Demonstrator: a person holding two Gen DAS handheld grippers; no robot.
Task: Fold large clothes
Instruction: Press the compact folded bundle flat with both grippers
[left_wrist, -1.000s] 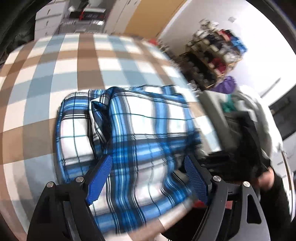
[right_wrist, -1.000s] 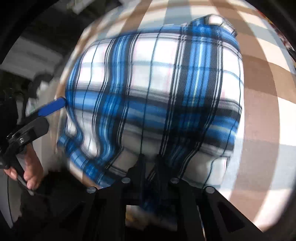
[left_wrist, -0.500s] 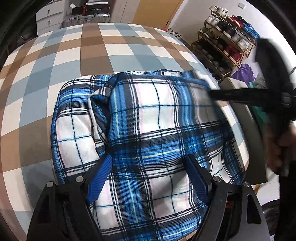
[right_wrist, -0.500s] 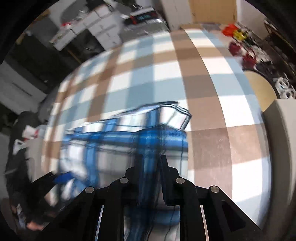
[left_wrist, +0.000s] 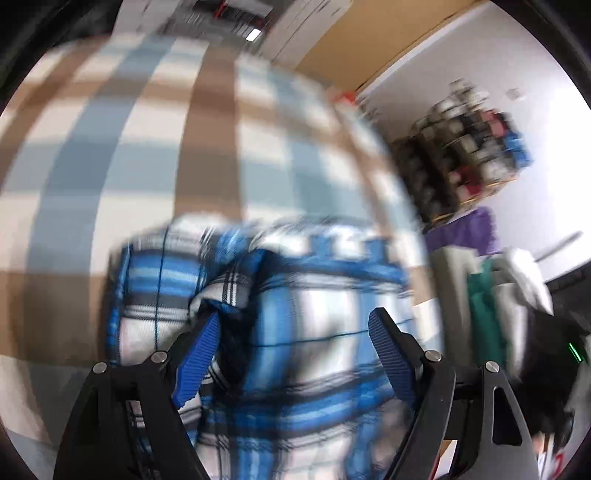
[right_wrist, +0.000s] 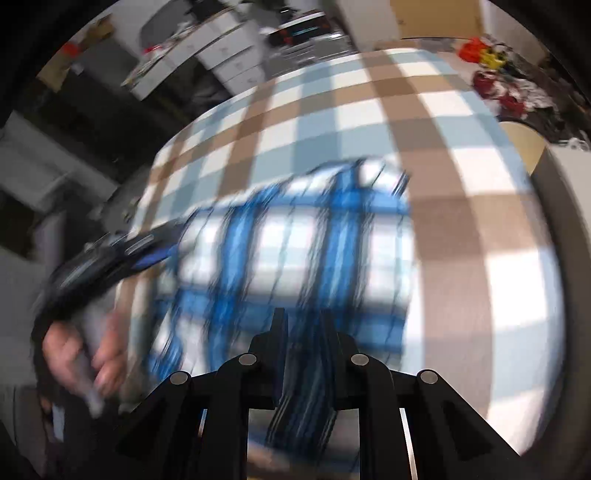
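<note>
On the checked tablecloth (right_wrist: 461, 122) sits the blue plaid shirt (right_wrist: 295, 251), folded compact. Left gripper (left_wrist: 293, 354) hangs spread wide over it, gripping nothing. Right gripper (right_wrist: 301, 332), jaws just eased apart, keeps fabric between them, probably mid-release.

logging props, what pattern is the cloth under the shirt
Checked tablecloth in brown, pale blue and white squares; right wrist view shows it best.

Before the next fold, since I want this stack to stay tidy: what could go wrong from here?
The right gripper, its narrow gap just widened, seems to have plaid cloth between its fingers; lifting could drag the folded plaid shirt open. The left gripper hangs open over a loose bunched fold and could snag it.
</note>
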